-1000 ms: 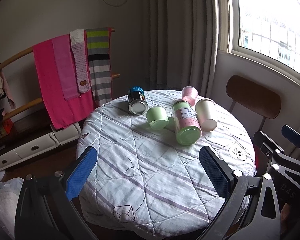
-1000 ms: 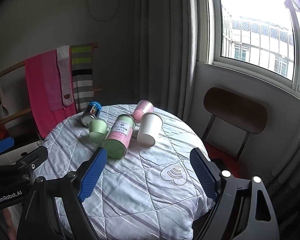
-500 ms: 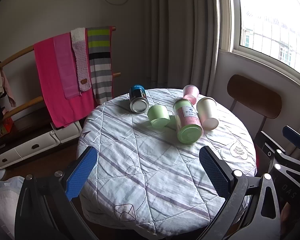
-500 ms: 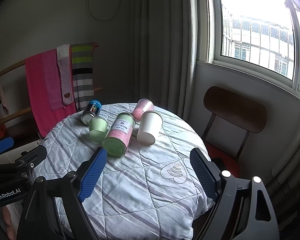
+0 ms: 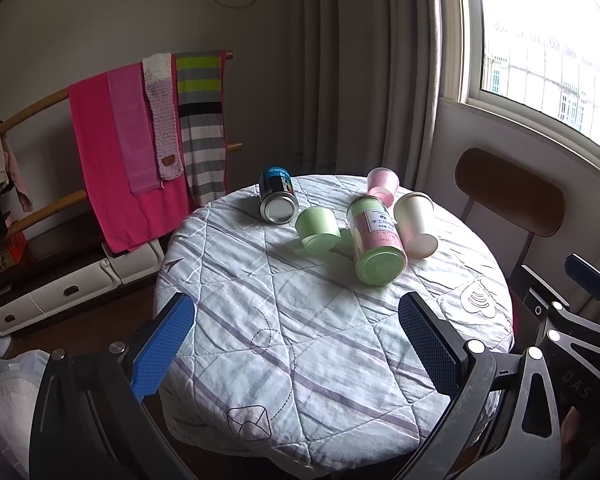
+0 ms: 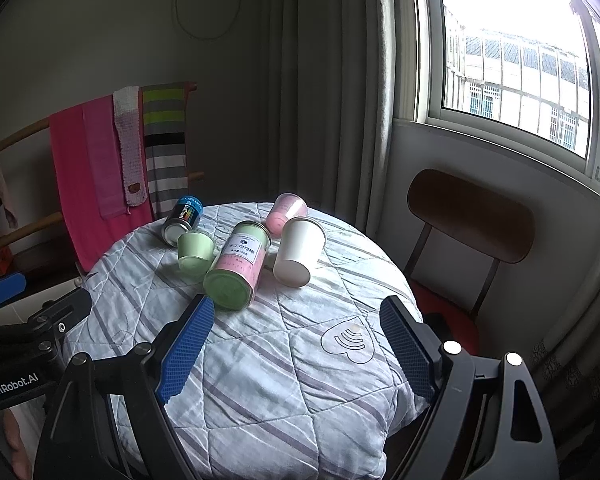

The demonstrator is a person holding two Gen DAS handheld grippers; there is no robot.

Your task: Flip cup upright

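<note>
I hold my left gripper (image 5: 296,346) over the near edge of the round surface (image 5: 300,360), and its blue fingers (image 5: 162,350) are wide apart with nothing between them. My right gripper (image 6: 296,356) is over the near edge too, and its blue fingers (image 6: 186,346) are also wide apart and hold nothing.

My landmark is the big jar (image 5: 376,240) with the pink label and green lid. It lies on its side near the far half of the surface.

The white cup (image 5: 416,224) lies on its side just to the right of the jar, with its open mouth toward the window side and its bottom toward me. It is close beside the jar, but I cannot tell if they touch. Both of my grippers are well apart from it.

The green cup (image 5: 317,230) sits just to the left of the jar, with its narrow end down. The pink cup (image 5: 382,186) lies behind the jar. The blue can (image 5: 278,200) lies on its side, left of the jar and past the green cup.

A wooden chair (image 6: 470,216) stands to the right of the jar, beyond the edge of the surface. Pink and striped towels (image 5: 148,132) hang on a rack far to the left of the jar.
</note>
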